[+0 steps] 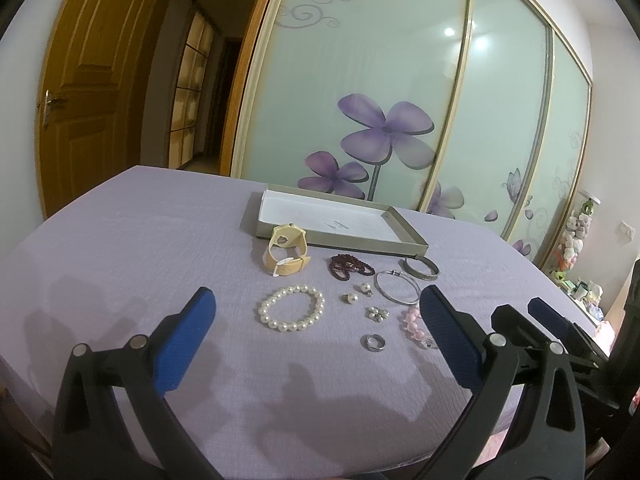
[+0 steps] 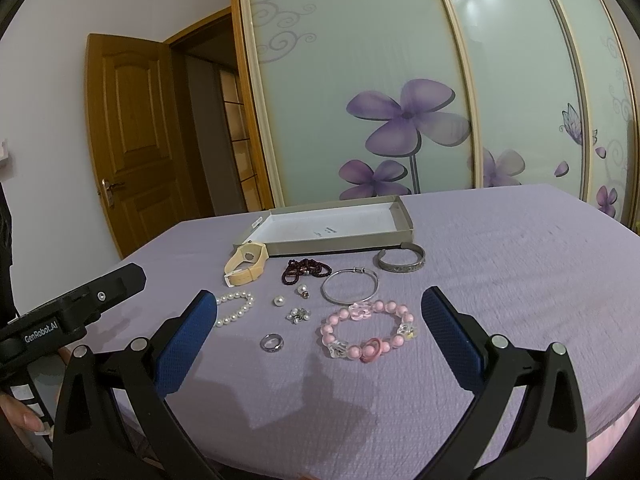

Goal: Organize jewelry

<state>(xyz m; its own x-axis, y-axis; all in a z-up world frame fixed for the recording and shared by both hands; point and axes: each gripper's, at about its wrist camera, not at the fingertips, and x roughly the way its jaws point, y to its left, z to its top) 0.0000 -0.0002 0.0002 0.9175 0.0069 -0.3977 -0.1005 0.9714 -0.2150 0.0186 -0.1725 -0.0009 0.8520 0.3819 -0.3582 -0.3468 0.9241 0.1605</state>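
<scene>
From your left wrist camera, your left gripper (image 1: 316,308) hangs spread wide above the pearl bracelet (image 1: 291,307) on the purple cloth (image 1: 140,240). From the right wrist camera, your right gripper (image 2: 320,308) gapes too (nothing pinched) over the pink bead bracelet (image 2: 368,330), the cardboard tray (image 2: 340,240) beyond.

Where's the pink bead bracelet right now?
The pink bracelet lies on the purple cloth, centred in the right wrist view, beside the silver ring, just nearer than the thin bangle.
</scene>
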